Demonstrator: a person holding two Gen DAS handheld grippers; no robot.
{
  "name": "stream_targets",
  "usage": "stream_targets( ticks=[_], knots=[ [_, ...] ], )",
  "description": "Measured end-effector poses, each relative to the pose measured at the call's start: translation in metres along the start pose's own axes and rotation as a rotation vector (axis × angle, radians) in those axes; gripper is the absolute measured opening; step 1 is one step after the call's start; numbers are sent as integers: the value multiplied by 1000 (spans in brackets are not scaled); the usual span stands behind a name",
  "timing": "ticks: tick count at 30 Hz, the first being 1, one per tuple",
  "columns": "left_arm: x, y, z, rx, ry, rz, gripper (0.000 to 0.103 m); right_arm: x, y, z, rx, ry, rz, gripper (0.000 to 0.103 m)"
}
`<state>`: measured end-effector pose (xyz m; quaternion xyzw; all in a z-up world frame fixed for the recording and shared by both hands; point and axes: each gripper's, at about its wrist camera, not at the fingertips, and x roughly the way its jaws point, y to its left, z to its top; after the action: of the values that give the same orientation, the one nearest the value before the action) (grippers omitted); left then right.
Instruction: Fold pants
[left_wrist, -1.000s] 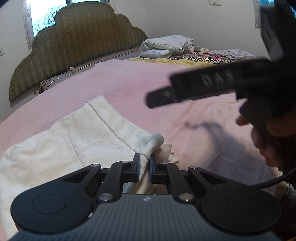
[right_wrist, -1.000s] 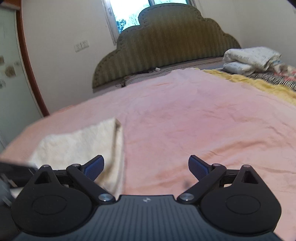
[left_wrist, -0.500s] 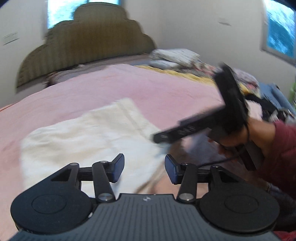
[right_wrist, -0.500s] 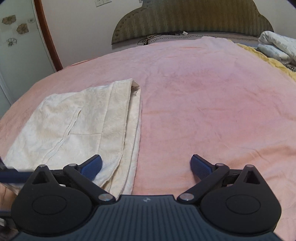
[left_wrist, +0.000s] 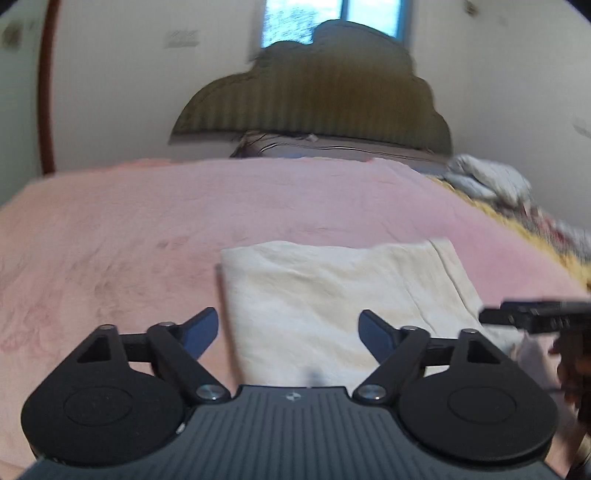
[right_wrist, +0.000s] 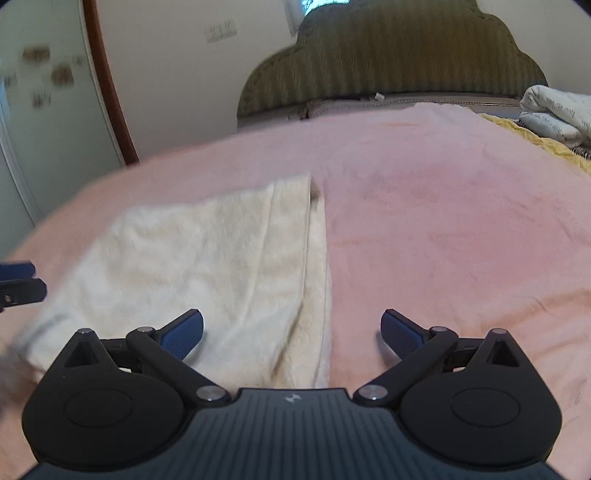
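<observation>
On the pink bedspread (left_wrist: 147, 229), the cream pants (left_wrist: 332, 295) lie folded into a flat rectangle, roughly centre of the left wrist view and running off toward 4 o'clock. Left claw (left_wrist: 287, 332) has just been opening: jaws spread wide, nothing between the pads, the cloth's left edge lying just below and ahead of them; my read is the fold is laid and let go. Right claw (right_wrist: 291, 334) is also spread wide and empty, straddling the pants' right edge (right_wrist: 325, 280), with layered hems showing at 12 o'clock from it. In the left view the right claw's dark finger sits at 3 o'clock, near the cloth's near-right corner, with part of the person's hand (left_wrist: 572, 369) behind it. Both claws sit low and close, probably placed to take the next pair of corners or to smooth. Room: open bedspread from 9 to 1 o'clock, well clear up to the headboard (right_wrist: 399, 55). At 2 o'clock a yellow blanket edge (right_wrist: 524, 133) and piled bedding (right_wrist: 554, 110) limit travel that way.
</observation>
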<state>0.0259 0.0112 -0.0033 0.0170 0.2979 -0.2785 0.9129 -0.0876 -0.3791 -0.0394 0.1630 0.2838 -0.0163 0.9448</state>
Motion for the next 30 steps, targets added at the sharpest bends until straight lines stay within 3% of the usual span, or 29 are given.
stream_targets(
  ticks=[6, 10, 12, 16, 18, 19, 20, 21, 22, 23, 24, 26, 30],
  knots=[
    [30, 61, 6, -281, 190, -188, 86, 35, -22, 17, 76, 138, 159, 103],
    [57, 74, -3, -382, 297, -333, 86, 51, -35, 17, 130, 191, 334, 103],
    [72, 72, -6, -423, 332, -373, 87, 56, -40, 20, 165, 192, 379, 103],
    [93, 57, -12, -452, 311, -371, 87, 73, -46, 27, 235, 187, 454, 103],
    [95, 52, -13, -447, 289, -360, 82, 78, -46, 30, 235, 190, 464, 103],
    [94, 48, -13, -429, 288, -342, 72, 78, -43, 32, 220, 199, 452, 101],
    [93, 45, -13, -403, 288, -310, 51, 76, -39, 33, 186, 207, 419, 92],
    [90, 40, -13, -367, 282, -266, 44, 73, -34, 33, 148, 214, 371, 72],
    [86, 35, -13, -341, 262, -240, 30, 72, -30, 33, 124, 217, 324, 58],
    [82, 31, -14, -329, 238, -224, 19, 69, -31, 33, 128, 213, 316, 41],
    [76, 25, -14, -309, 208, -196, 16, 64, -36, 32, 147, 197, 333, 31],
    [66, 11, -13, -236, 156, -147, 8, 55, -33, 33, 141, 165, 339, 24],
    [33, 4, -8, -143, 46, -109, 7, 39, -7, 44, 43, 111, 323, 19]
  ],
)
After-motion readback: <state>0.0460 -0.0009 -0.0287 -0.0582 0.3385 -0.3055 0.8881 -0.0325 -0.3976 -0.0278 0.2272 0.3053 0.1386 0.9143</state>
